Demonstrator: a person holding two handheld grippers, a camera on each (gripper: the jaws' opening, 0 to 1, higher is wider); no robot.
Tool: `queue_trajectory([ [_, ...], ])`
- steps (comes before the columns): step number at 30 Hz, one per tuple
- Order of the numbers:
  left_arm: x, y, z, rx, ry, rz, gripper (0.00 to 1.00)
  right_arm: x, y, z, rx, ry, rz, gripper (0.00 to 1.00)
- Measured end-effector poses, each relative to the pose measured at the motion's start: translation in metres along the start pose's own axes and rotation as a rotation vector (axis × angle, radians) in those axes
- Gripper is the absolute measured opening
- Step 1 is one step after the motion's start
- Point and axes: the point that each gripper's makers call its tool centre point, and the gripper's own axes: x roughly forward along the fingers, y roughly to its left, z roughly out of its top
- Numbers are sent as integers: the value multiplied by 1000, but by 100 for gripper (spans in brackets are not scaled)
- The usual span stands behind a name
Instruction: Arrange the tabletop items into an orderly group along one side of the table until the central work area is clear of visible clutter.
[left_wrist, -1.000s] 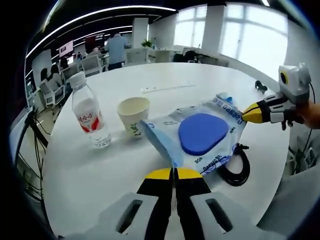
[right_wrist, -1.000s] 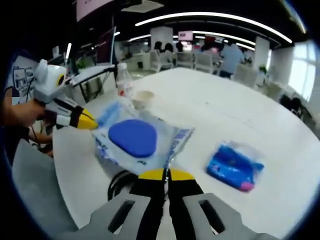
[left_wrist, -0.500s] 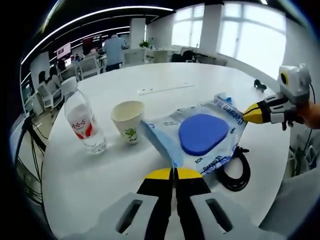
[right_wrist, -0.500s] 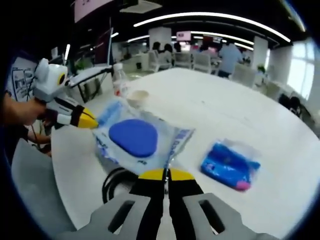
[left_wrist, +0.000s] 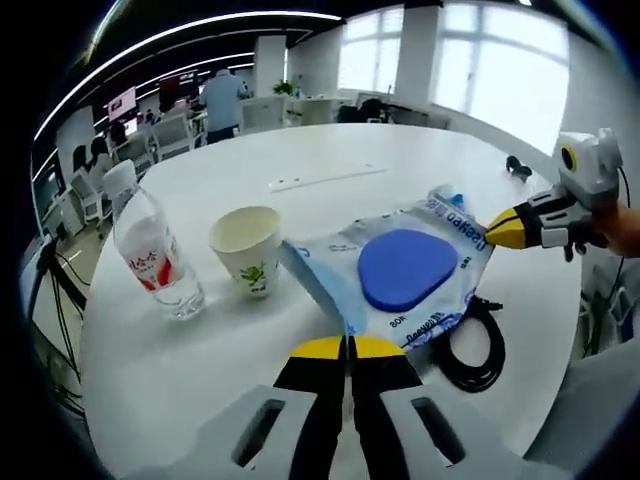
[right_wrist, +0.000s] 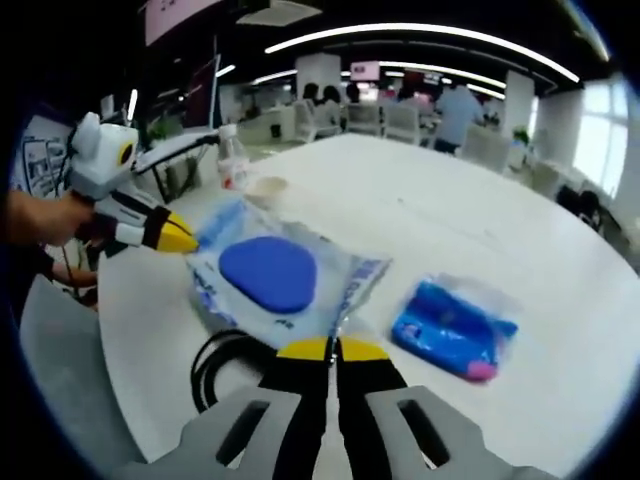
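Tools: left tool (left_wrist: 348, 345) is clenched on one corner of the clear plastic pouch (left_wrist: 400, 275) with the blue pad inside; right tool (right_wrist: 332, 347) is clenched on the opposite corner, so the pouch is held stretched between them, low over the white bench (left_wrist: 200, 350) near its edge. Left tool also shows in the right gripper view (right_wrist: 190, 240), tip at the pouch's far corner.

Handling estimate: pouch is thin, glossy film, light and limp, likely slippery; it sags if one corner is let go. Corner pinches on the sealed edge look best; avoid the padded middle.

Water bottle (left_wrist: 148, 250) is tall and tippy: take it at mid body. Paper cup (left_wrist: 246, 248) is light and crushable. Black cable coil (left_wrist: 478, 345) lies under the pouch edge. Small blue packet (right_wrist: 452, 330) lies apart on the bench.
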Motion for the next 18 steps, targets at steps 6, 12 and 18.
queue_trajectory([
  [6, 8, 3, 3, 7, 4, -2, 0, 6, -5, -2, 8, 3, -3, 0],
  [12, 15, 6, 5, 14, 10, -8, 0, 11, -8, -2, 9, -3, -11, 0],
  [18, 21, 7, 7, 21, 10, -12, 0, 15, -14, -1, 11, -7, -20, 0],
])
